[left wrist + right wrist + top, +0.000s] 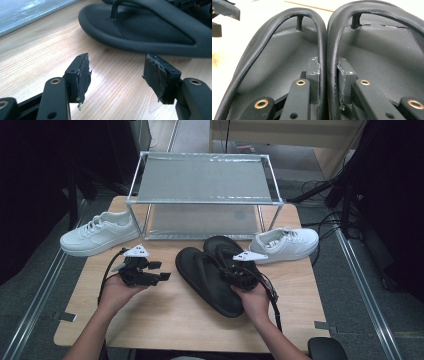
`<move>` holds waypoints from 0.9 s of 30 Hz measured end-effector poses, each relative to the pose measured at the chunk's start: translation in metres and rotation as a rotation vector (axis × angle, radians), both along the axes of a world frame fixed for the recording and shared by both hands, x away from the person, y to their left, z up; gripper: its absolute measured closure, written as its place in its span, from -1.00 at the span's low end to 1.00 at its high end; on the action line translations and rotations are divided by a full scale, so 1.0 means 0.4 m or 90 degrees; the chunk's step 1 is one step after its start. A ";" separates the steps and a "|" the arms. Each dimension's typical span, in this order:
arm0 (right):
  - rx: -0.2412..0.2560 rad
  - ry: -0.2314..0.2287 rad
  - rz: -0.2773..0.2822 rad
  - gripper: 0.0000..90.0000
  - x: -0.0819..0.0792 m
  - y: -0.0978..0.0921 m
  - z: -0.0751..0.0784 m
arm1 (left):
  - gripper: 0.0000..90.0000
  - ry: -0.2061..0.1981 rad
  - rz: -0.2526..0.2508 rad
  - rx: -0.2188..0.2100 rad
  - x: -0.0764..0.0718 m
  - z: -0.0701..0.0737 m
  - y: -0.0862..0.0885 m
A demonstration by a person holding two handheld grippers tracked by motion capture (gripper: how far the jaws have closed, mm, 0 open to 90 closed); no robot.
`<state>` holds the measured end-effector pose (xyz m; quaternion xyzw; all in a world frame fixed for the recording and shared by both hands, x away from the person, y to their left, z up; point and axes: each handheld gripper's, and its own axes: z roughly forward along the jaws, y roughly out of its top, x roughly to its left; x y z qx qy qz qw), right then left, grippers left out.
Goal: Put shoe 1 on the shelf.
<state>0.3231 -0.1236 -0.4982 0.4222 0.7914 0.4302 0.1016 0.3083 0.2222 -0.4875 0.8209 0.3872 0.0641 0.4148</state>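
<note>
Two black flip-flops lie side by side on the wooden table, one nearer me and one behind it. My right gripper sits on them, shut on their two adjoining straps. In the right gripper view its jaws pinch the left sandal's strap and the right sandal's strap together. My left gripper hovers just left of the sandals, open and holding nothing. In the left gripper view its jaws stand wide apart above bare wood, and the near flip-flop lies just beyond.
A two-tier metal shoe rack stands at the table's back. One white sneaker lies at the back left and another at the right, just behind the flip-flops. Bare wood lies toward me.
</note>
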 end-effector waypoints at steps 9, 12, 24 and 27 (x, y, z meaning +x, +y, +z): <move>-0.011 -0.017 0.013 0.67 0.045 0.024 0.028 | -0.16 -0.001 0.003 0.005 -0.021 -0.003 0.005; -0.015 -0.029 0.006 0.67 0.073 0.036 0.039 | -0.16 -0.002 0.003 0.000 -0.026 -0.003 0.001; 0.005 -0.008 -0.064 0.67 0.229 0.085 0.034 | -0.17 -0.001 -0.013 0.002 -0.029 -0.005 -0.014; 0.001 -0.009 -0.078 0.67 0.256 0.106 0.028 | -0.17 -0.002 -0.014 -0.001 -0.028 -0.006 -0.013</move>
